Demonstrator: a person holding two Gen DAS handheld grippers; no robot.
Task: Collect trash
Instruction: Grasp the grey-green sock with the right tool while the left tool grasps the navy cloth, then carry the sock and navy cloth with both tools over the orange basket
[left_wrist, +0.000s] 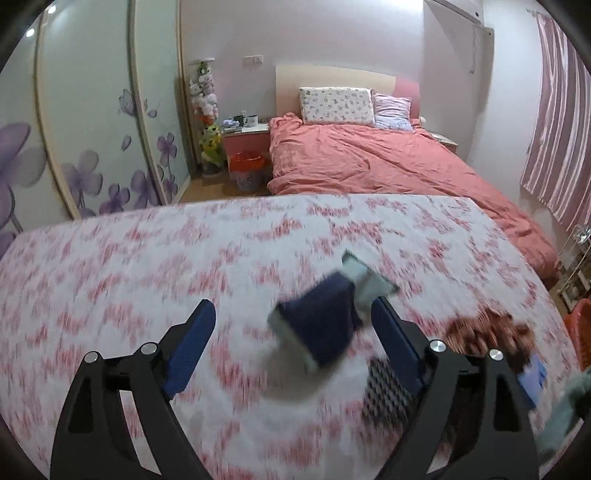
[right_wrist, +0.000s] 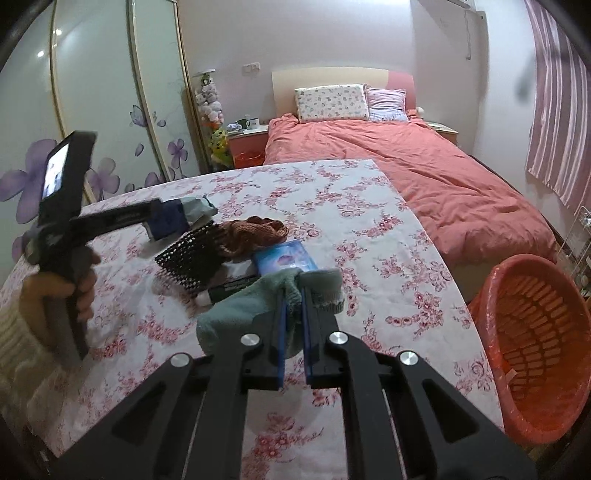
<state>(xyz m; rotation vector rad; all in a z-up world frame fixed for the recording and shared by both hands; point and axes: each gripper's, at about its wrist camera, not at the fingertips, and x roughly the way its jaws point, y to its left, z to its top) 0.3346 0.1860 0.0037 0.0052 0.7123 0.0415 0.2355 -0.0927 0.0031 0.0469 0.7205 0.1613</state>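
Teal knitted cloth, soft and sock-like (right_wrist: 258, 314), is pinched between the blue pads of my right hand-held gripper (right_wrist: 293, 295), whose jaws stand together on it, above the near part of the surface under its white cloth with pink flowers (right_wrist: 369, 229); a fold of the knit drapes over the right pad. My left hand-held gripper (left_wrist: 293, 317) has its jaws wide apart; a dark blue and grey crumpled packet (left_wrist: 325, 325), blurred, shows between them, close to the right pad, and I cannot tell whether it touches the pad or the surface. In the right wrist view that packet sits just beyond the tips of the left hand-held gripper, which my left hand (right_wrist: 59, 299) grips by the handle. Beside it lie a black perforated mesh piece (right_wrist: 192, 258), a rust-brown knitted cloth (right_wrist: 255, 232) partly on top of the mesh, and a blue printed flat box (right_wrist: 284, 258) touching both. An orange plastic lattice basket lined with a thin red bag (right_wrist: 535, 332) stands just off the right edge of the surface; a bed with a coral quilt (right_wrist: 424, 173) lies beyond.
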